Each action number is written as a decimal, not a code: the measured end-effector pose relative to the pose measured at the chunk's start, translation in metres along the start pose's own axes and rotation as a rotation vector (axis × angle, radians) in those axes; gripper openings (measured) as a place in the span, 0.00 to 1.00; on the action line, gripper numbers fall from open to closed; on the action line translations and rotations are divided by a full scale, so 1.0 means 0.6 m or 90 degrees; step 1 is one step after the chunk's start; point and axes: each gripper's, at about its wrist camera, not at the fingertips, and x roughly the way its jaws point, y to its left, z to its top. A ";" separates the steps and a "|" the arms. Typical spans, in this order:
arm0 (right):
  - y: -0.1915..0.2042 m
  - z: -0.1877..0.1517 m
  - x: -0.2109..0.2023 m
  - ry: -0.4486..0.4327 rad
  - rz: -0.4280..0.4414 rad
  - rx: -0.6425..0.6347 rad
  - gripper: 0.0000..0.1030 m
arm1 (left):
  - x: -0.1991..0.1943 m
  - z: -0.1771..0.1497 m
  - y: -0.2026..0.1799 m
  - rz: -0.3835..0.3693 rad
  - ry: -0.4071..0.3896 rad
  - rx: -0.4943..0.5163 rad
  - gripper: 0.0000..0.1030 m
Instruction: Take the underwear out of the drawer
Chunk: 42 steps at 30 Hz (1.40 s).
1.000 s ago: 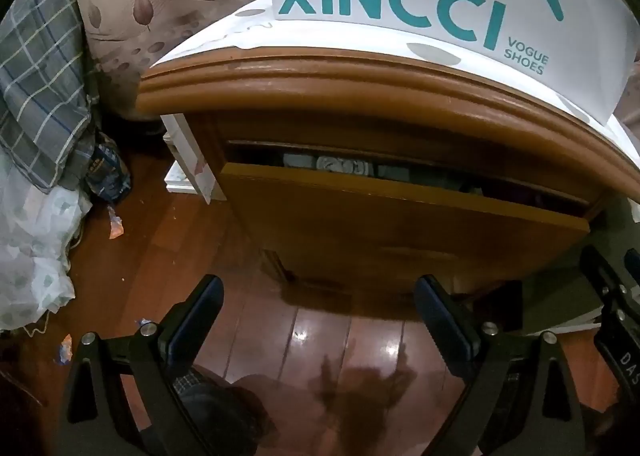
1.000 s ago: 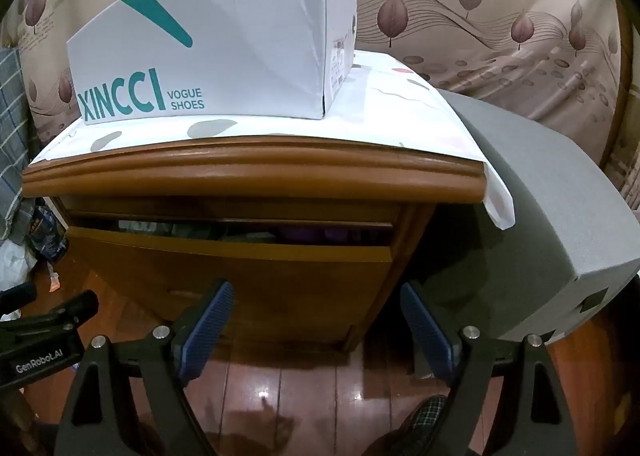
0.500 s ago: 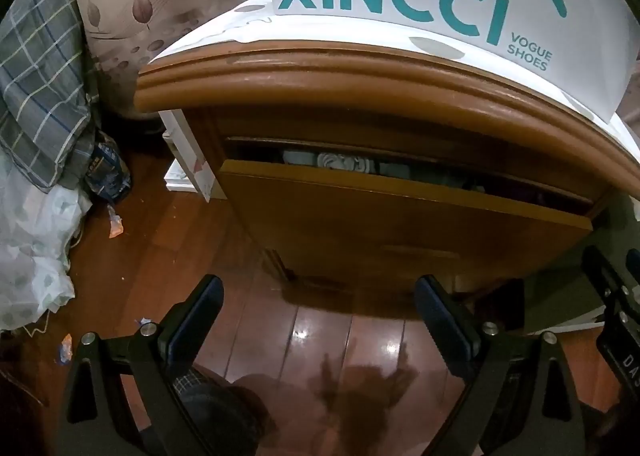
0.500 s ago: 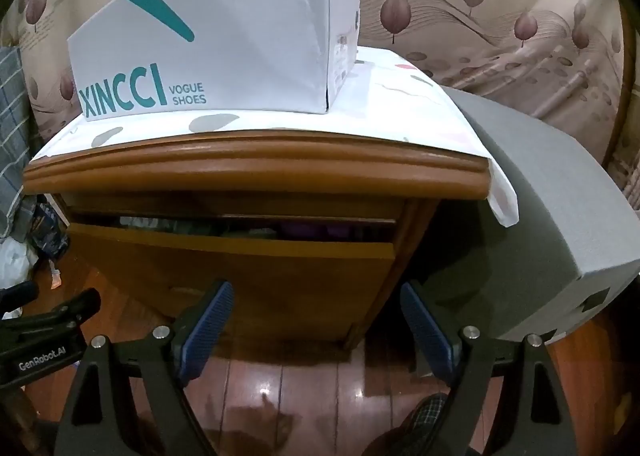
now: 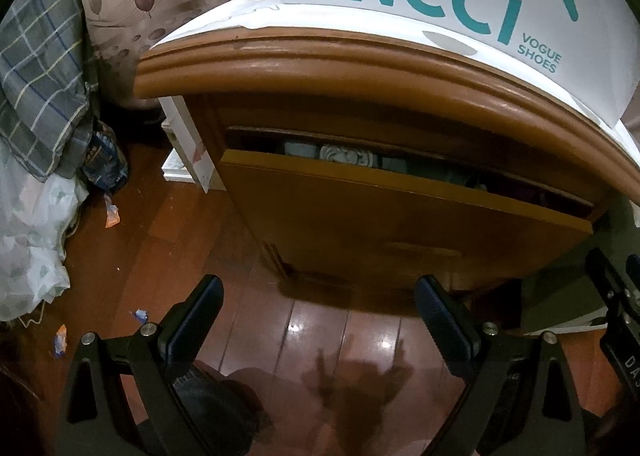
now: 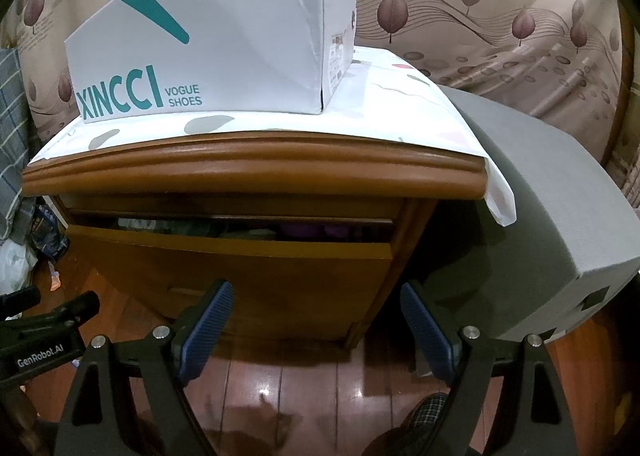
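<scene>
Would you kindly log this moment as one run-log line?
drawer: ajar | folded clothes: inside, untouched | left hand-held gripper: open, empty | right hand-held gripper: open, empty | shoebox: on top

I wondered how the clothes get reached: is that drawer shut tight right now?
No, the drawer is pulled out a little below the nightstand top, leaving a gap where folded clothes show.

White shoe box [image 6: 224, 43] reads "XINCCI VOGUE SHOES" (teal letters); left claw [image 6: 48, 320] body reads "GenRobot.AI"

Leaf-patterned wallpaper [image 6: 500, 27], glossy wooden floor [image 5: 312, 340] — a wooden nightstand [image 6: 256, 171] between.
</scene>
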 end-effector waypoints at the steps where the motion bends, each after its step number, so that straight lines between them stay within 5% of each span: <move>1: 0.001 0.000 0.000 0.000 0.000 -0.001 0.85 | 0.001 0.001 0.000 0.001 0.002 0.000 0.93; 42: -0.005 0.000 0.001 0.006 -0.001 -0.001 0.85 | 0.003 0.000 -0.006 -0.005 0.003 -0.002 0.93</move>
